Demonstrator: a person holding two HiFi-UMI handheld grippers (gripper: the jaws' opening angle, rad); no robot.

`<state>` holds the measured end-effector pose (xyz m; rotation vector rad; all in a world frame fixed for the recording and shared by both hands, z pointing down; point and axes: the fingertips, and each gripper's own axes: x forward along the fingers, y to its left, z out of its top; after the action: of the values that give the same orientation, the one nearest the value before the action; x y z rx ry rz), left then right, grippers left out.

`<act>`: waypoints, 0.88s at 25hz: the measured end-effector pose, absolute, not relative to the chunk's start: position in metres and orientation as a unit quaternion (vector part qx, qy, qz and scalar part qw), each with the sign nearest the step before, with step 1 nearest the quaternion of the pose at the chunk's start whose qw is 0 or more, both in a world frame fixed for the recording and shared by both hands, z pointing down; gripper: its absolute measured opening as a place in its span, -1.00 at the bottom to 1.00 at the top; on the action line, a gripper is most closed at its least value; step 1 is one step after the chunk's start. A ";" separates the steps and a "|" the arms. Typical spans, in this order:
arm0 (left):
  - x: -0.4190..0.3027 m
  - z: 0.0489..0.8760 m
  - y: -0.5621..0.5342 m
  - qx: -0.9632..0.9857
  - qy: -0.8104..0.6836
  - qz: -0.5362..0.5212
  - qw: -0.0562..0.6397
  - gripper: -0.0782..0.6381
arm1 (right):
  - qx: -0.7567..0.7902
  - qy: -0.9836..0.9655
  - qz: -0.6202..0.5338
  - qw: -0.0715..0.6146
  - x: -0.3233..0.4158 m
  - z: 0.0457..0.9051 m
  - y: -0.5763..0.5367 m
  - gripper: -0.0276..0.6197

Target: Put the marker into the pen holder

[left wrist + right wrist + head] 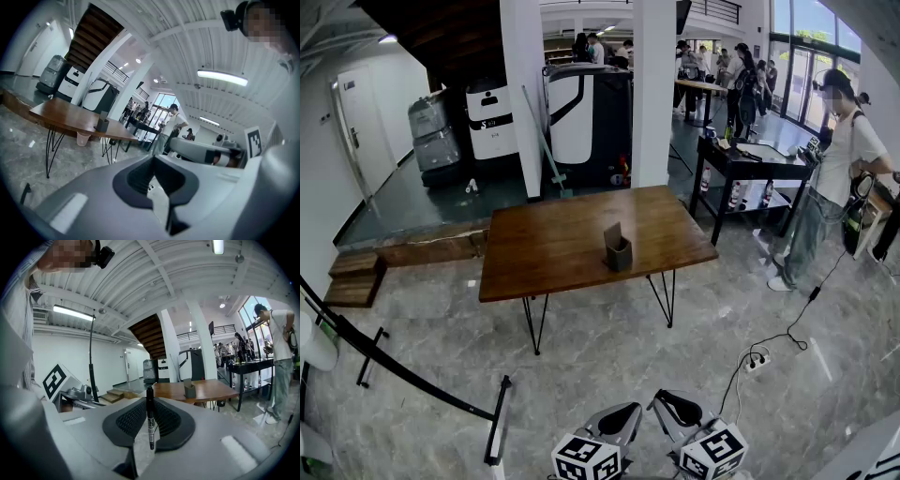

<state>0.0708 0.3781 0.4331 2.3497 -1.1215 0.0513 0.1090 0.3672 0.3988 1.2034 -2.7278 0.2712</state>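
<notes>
The marker [150,427] is held upright, clamped in the jaws of the right gripper [149,401]. The left gripper [153,161] is shut on nothing. The holder [189,391] is seen on the table [211,389], well ahead of both jaws. The carry is judged under way. Next, the table must be approached and the marker lowered into the holder.

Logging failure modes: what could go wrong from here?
1. The marker stands upright, pinched in the right hand-held gripper; it could pivot or slip on the way.
2. The pen holder is small and far off on the table; a tilted marker may miss or tip it.
</notes>
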 end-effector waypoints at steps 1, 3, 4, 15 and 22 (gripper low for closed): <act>0.069 0.432 0.372 0.871 -0.416 0.019 0.262 -0.76 | 0.400 -0.909 0.089 0.073 0.108 0.398 0.361 -0.79; 0.066 0.430 0.360 0.871 -0.418 0.018 0.257 -0.76 | 0.400 -0.910 0.087 0.071 0.106 0.398 0.348 -0.79; 0.064 0.431 0.354 0.870 -0.420 0.019 0.256 -0.76 | 0.400 -0.910 0.088 0.070 0.104 0.399 0.342 -0.79; 0.045 0.438 0.251 0.871 -0.420 0.015 0.256 -0.76 | 0.403 -0.907 0.102 0.071 0.083 0.406 0.241 -0.79; 0.020 0.434 0.163 0.872 -0.414 0.008 0.263 -0.76 | 0.405 -0.905 0.102 0.078 0.056 0.404 0.152 -0.79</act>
<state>0.0200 0.1627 0.4342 2.3571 -1.1187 0.0216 0.0565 0.1520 0.4044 1.2132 -2.7101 0.3053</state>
